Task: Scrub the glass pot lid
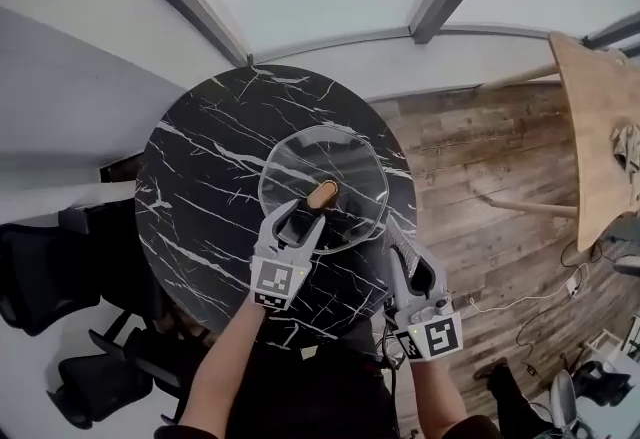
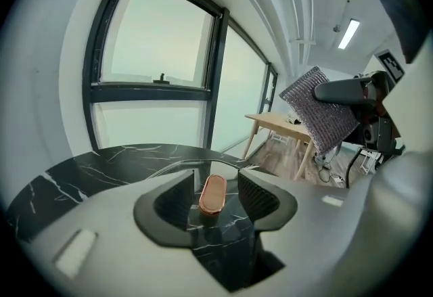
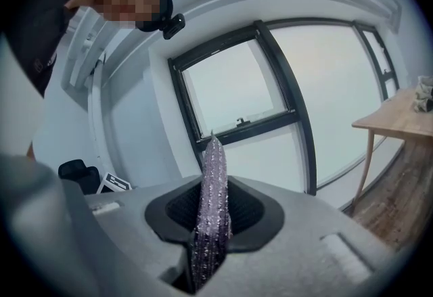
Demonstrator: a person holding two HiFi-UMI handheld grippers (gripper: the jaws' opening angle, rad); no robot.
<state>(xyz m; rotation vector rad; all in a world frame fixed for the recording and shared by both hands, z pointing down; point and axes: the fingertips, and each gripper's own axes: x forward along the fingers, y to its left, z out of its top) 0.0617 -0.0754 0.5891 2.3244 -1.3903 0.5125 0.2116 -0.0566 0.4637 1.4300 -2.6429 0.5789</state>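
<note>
Treat the glass pot lid (image 1: 300,162), lying knob-up on the marble worktop (image 1: 200,197) just right of its centre, as rigid, slick and breakable; hold by the oblong knob (image 1: 322,194), untouched between the released left tongs (image 2: 216,184), with right tongs (image 3: 211,213) clenched on the mesh scrubbing cloth (image 3: 213,170).

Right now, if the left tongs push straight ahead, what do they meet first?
The left tongs would meet the oval copper knob of the clear glass pot lid, between their open jaws, apparently untouched.
</note>
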